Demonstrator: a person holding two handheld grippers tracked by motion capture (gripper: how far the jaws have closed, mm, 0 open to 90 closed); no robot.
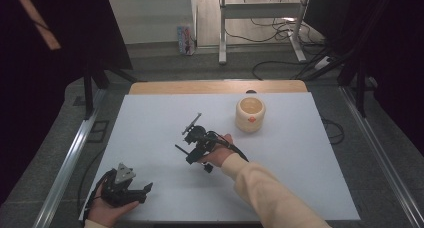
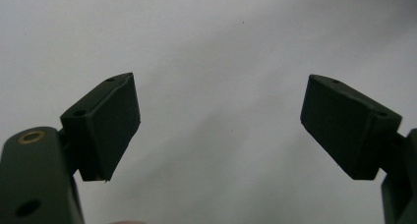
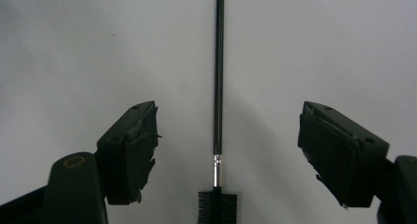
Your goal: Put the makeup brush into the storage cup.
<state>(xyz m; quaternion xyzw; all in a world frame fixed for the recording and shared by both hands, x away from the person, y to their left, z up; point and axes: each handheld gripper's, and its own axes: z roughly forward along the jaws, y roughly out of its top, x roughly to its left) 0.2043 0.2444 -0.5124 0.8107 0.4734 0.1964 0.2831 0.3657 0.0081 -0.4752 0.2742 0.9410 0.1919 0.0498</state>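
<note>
A thin black brush (image 3: 218, 86) lies flat on the white mat (image 3: 74, 47), its bristled comb head (image 3: 217, 207) nearest me and its handle pointing away. My right gripper (image 3: 230, 117) hovers over it, open, with one jaw on each side of the handle and neither pad touching it. From above, the right gripper (image 1: 194, 147) sits mid-mat in a hand with a cream sleeve, and the brush handle (image 1: 180, 149) pokes out to its left. My left gripper (image 1: 145, 192) rests at the mat's near left corner. In its own view the left gripper (image 2: 219, 94) is open over bare mat.
A beige round pot (image 1: 250, 114) with an orange mark stands on the mat (image 1: 300, 178) to the far right of the right hand. The wooden table edge (image 1: 215, 86) runs along the back. Metal rails (image 1: 70, 158) flank the table.
</note>
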